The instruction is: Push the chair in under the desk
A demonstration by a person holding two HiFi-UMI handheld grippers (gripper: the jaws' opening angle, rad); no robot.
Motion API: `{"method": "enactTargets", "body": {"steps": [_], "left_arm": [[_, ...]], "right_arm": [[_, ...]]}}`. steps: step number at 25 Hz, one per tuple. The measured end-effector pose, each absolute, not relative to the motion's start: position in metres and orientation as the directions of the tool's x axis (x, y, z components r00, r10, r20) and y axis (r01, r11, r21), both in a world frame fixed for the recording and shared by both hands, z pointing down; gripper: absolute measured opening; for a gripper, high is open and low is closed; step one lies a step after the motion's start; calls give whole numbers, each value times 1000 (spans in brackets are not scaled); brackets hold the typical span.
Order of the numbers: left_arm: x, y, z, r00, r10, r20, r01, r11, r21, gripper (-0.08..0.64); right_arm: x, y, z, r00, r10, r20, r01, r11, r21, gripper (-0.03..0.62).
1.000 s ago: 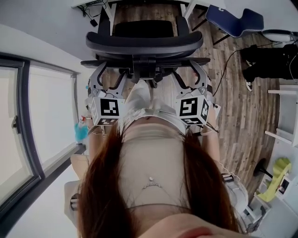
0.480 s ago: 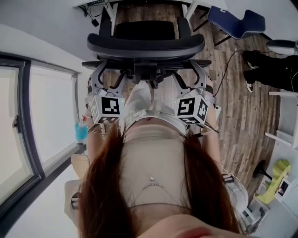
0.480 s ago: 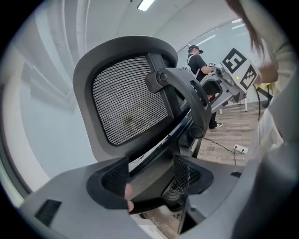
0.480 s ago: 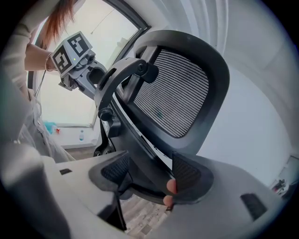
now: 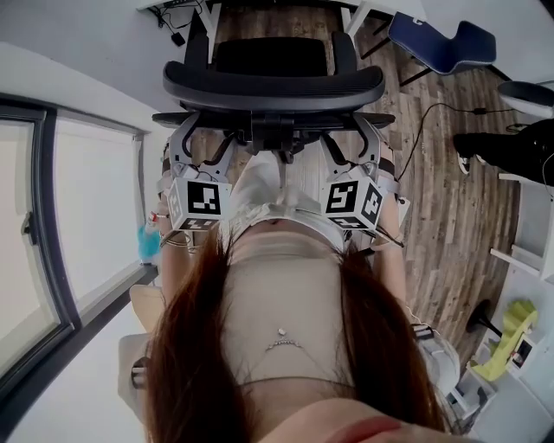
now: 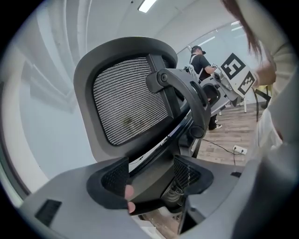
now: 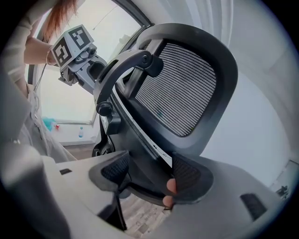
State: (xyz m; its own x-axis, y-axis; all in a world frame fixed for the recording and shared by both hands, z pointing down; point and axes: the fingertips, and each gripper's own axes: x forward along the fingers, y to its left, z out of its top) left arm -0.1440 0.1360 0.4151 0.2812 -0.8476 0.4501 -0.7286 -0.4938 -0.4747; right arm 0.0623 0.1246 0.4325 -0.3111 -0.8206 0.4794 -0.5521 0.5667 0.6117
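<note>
Two grippers: the left gripper (image 6: 150,173) and the right gripper (image 7: 149,173) each straddle the lower frame of the grey mesh-backed office chair (image 5: 273,82), one at either side of its back
Left jaws: spread wide, with the frame filling the gap and the pads looking pressed on it
Right jaws: equally wide, the frame between them and the pads seemingly against it too
Why held so: a matched hold low on both sides should keep the chair rolling straight rather than swivelling, I judge
Chair's place: directly ahead of the person, its seat between the legs of the white desk (image 5: 209,19), its backrest not yet at the desk
Progress: probably near the end of the push
Surroundings: a blue moulded chair (image 5: 437,39) and a black cable (image 5: 424,117) on the wood-plank floor (image 5: 450,216) are well off to the right; a person in dark clothes (image 5: 511,143) is further right; a dark-framed glass panel (image 5: 86,225) runs along the left
In the way: nothing visible between seat and desk; the space under the desk is hidden
</note>
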Motion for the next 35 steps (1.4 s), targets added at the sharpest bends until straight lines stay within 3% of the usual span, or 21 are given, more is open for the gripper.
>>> {"method": "enactTargets", "body": {"steps": [35], "left_arm": [[-143, 101, 415, 261, -853, 452, -749, -474, -463, 301]], "right_arm": [[63, 91, 434, -273, -840, 469, -563, 535, 630, 291]]}}
